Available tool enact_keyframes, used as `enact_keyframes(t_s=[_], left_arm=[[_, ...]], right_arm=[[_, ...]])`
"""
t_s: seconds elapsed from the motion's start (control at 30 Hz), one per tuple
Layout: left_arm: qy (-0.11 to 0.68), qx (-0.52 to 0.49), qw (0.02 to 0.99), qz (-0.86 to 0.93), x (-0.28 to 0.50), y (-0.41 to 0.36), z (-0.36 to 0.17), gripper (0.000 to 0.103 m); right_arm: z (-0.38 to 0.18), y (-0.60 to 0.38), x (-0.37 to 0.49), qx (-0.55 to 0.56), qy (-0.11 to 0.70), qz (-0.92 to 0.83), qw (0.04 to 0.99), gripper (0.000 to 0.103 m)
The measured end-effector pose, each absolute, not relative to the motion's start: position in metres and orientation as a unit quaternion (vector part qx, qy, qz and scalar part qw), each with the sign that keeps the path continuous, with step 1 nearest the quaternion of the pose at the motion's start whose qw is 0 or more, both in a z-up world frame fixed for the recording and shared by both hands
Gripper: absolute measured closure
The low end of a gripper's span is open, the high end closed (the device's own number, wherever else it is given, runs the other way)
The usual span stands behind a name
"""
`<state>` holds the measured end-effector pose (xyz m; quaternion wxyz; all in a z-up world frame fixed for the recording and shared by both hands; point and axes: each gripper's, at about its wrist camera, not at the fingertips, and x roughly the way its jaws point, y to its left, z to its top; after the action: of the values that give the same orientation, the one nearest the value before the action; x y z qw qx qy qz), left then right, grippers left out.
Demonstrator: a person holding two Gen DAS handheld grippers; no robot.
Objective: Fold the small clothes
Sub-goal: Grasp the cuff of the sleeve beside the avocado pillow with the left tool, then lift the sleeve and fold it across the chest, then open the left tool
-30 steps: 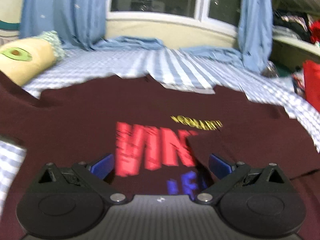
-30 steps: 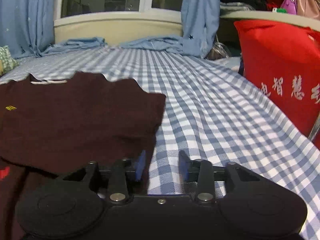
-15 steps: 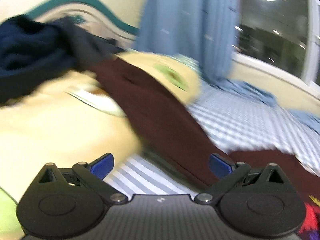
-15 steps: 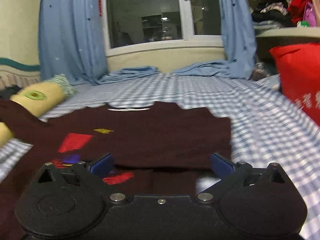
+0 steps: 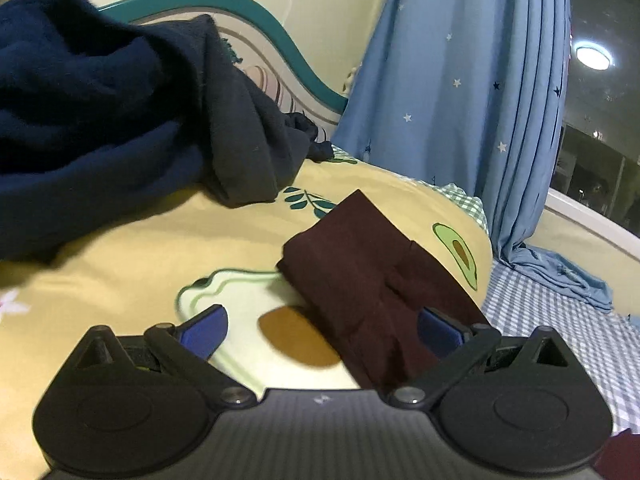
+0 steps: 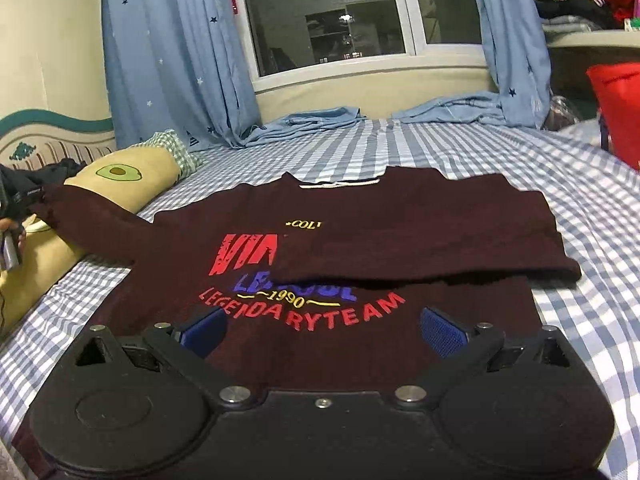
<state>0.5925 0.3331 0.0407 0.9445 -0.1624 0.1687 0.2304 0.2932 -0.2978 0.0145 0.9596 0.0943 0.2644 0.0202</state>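
Note:
A dark maroon sweatshirt (image 6: 360,248) with red, blue and yellow lettering lies flat on the checked bed. Its right sleeve (image 6: 432,236) is folded across the chest. Its left sleeve (image 6: 88,220) stretches out over the yellow avocado pillow. In the left wrist view that sleeve's cuff (image 5: 360,276) lies on the pillow, between my open left gripper's (image 5: 322,330) fingers and against the right one. My right gripper (image 6: 322,330) is open and empty, low over the sweatshirt's hem.
A pile of dark navy clothes (image 5: 100,112) sits on the yellow pillow (image 5: 160,264) by the headboard. Blue star curtains (image 6: 172,52) hang at the window. A red bag (image 6: 618,108) stands at the bed's right.
My left gripper swung left from over the chest print to the left sleeve's cuff on the pillow. My right gripper opened, let go of the folded right sleeve and drew back to the hem.

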Motion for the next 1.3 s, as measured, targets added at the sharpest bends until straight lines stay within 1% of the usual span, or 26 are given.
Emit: enact_keyframes(t_s=[0.03,0.07,0.1,0.17,0.2,0.23,0.27,0.3,0.4,0.47,0.63,0.8,0.9,1.03,1.17,1.3], left_arm=[[0.168,-0.163,0.943,0.236,0.596,0.334,0.04,0.005],[0.165,-0.164,0.942,0.24,0.598,0.334,0.039,0.015],[0.161,-0.166,0.943,0.241,0.601,0.335,0.039,0.022],[0.152,-0.169,0.944,0.24,0.602,0.335,0.04,0.046],[0.148,-0.172,0.946,0.233,0.604,0.335,0.041,0.053],[0.144,-0.171,0.948,0.227,0.605,0.333,0.042,0.067],[0.138,-0.168,0.95,0.223,0.604,0.33,0.044,0.083],[0.128,-0.161,0.953,0.224,0.604,0.325,0.047,0.09],[0.093,-0.159,0.957,0.226,0.595,0.309,0.06,0.091],[0.064,-0.14,0.965,0.211,0.587,0.294,0.075,0.091],[-0.003,-0.081,0.987,0.136,0.554,0.236,0.119,0.091],[-0.047,-0.034,0.997,0.047,0.52,0.167,0.151,0.091],[-0.059,-0.035,0.998,0.002,0.504,0.131,0.156,0.091],[-0.052,-0.043,0.996,-0.057,0.496,0.083,0.152,0.091],[-0.037,-0.055,0.992,-0.106,0.489,0.029,0.132,0.091],[-0.018,-0.046,0.99,-0.134,0.482,-0.027,0.098,0.091]], right_arm=[[0.014,-0.297,0.294,0.092,0.265,0.021,0.96,0.001],[0.015,-0.295,0.295,0.091,0.265,0.02,0.96,0.001],[0.014,-0.295,0.296,0.09,0.265,0.019,0.96,0.001],[0.012,-0.295,0.297,0.091,0.269,0.018,0.959,0.001],[0.012,-0.296,0.298,0.091,0.271,0.017,0.958,0.001],[0.011,-0.296,0.298,0.089,0.273,0.015,0.958,0.001],[0.01,-0.297,0.297,0.087,0.274,0.012,0.958,0.001],[0.01,-0.297,0.297,0.086,0.274,0.012,0.958,0.001],[0.008,-0.299,0.296,0.087,0.274,0.009,0.958,0.001],[0.009,-0.302,0.294,0.09,0.269,0.009,0.959,0.001],[0.011,-0.307,0.291,0.097,0.261,0.013,0.96,0.001],[0.013,-0.314,0.287,0.099,0.258,0.014,0.961,0.001],[0.015,-0.319,0.289,0.098,0.259,0.011,0.961,0.001],[0.018,-0.332,0.281,0.105,0.247,-0.002,0.963,0.001],[0.017,-0.349,0.271,0.113,0.245,-0.014,0.963,0.001],[0.013,-0.367,0.261,0.116,0.249,-0.029,0.961,0.001]])
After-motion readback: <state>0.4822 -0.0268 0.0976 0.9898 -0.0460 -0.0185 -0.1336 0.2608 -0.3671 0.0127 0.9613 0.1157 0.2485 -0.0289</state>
